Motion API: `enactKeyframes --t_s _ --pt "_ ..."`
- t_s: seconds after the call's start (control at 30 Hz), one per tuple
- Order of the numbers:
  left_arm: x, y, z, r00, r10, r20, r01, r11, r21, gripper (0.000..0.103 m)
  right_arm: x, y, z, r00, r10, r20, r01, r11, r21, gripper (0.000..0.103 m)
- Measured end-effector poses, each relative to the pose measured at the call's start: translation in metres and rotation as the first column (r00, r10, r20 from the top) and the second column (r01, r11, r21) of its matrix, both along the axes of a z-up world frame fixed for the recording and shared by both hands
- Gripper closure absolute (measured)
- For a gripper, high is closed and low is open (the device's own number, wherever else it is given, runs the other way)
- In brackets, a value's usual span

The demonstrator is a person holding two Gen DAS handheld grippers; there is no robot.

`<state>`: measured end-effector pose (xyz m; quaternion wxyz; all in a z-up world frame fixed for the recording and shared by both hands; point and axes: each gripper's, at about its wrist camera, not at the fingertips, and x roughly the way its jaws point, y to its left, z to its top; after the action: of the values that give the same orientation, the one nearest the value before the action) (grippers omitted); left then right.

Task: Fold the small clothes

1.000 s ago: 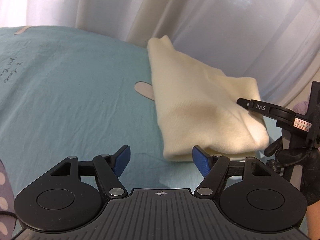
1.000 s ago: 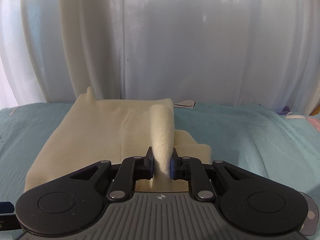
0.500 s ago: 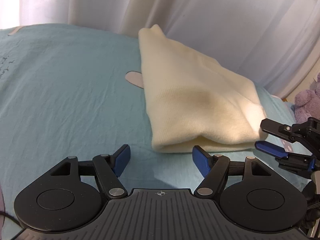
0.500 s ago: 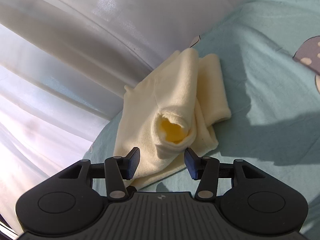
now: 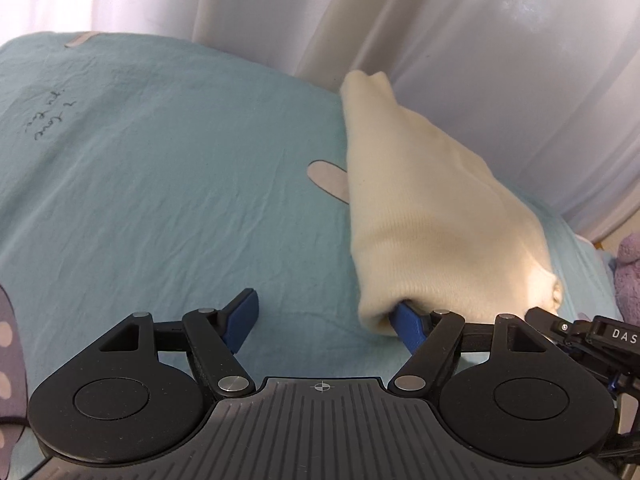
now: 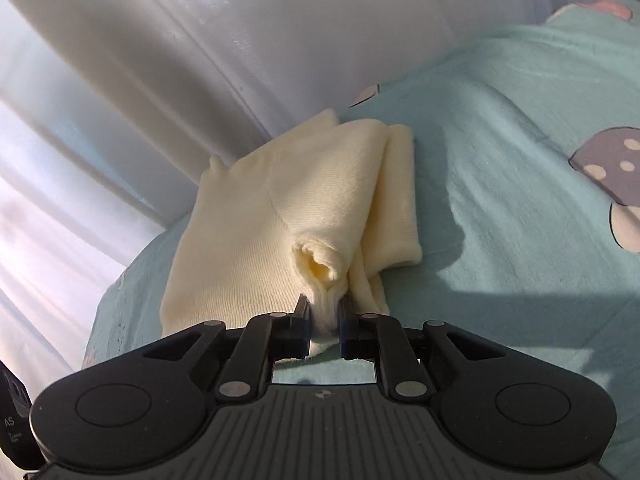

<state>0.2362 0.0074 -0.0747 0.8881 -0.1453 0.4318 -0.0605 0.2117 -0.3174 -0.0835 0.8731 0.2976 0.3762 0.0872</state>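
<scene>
Right gripper [image 6: 323, 312]: jaws just closed, pinching a bunched edge of the cream knit cloth [image 6: 280, 216]. Left gripper [image 5: 326, 316]: wide open, one blue pad tucked under the cloth's near corner. Soft, folded, lying on the teal sheet [image 5: 160, 168] by the white curtain [image 5: 460, 32]. Only from the right: a round cuff hole. Only from the left: small writing.

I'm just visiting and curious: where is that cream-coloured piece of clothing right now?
The cream garment lies folded on the teal bedsheet beside the white curtain, its near edge pinched in the right gripper.
</scene>
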Motion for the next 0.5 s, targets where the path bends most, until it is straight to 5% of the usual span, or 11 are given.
enactKeyframes --t_s 0.1,0.17,0.27,0.33,0.43,0.5 --pt "-0.007 0.004 0.003 1.000 -0.010 -0.022 0.011 1.000 0.016 0.025 -0.003 0.003 0.013 1.000 -0.004 0.009 0.005 0.996 -0.090 0.088" --pt "-0.016 0.015 0.007 0.999 0.015 -0.030 -0.015 1.000 0.015 0.026 -0.007 -0.008 0.021 0.999 -0.037 -0.007 0.035 0.990 -0.133 0.071" --pt "-0.028 0.033 0.018 0.996 0.089 0.006 -0.090 0.995 0.051 0.026 -0.016 -0.017 0.044 0.992 -0.113 0.060 0.127 0.942 -0.310 0.071" --pt "-0.029 0.042 0.024 0.990 0.137 0.025 -0.138 0.989 0.052 0.025 -0.013 -0.020 0.053 0.987 -0.105 0.120 0.138 0.940 -0.313 0.071" --pt "-0.026 0.041 0.028 0.985 0.173 0.013 -0.173 0.985 0.022 0.025 0.017 -0.004 0.057 0.991 0.046 0.123 -0.019 0.976 -0.216 0.071" --pt "-0.025 0.033 0.030 0.986 0.168 0.009 -0.168 0.986 0.009 0.025 0.034 0.023 0.055 0.977 0.165 0.134 -0.124 0.956 -0.266 0.078"
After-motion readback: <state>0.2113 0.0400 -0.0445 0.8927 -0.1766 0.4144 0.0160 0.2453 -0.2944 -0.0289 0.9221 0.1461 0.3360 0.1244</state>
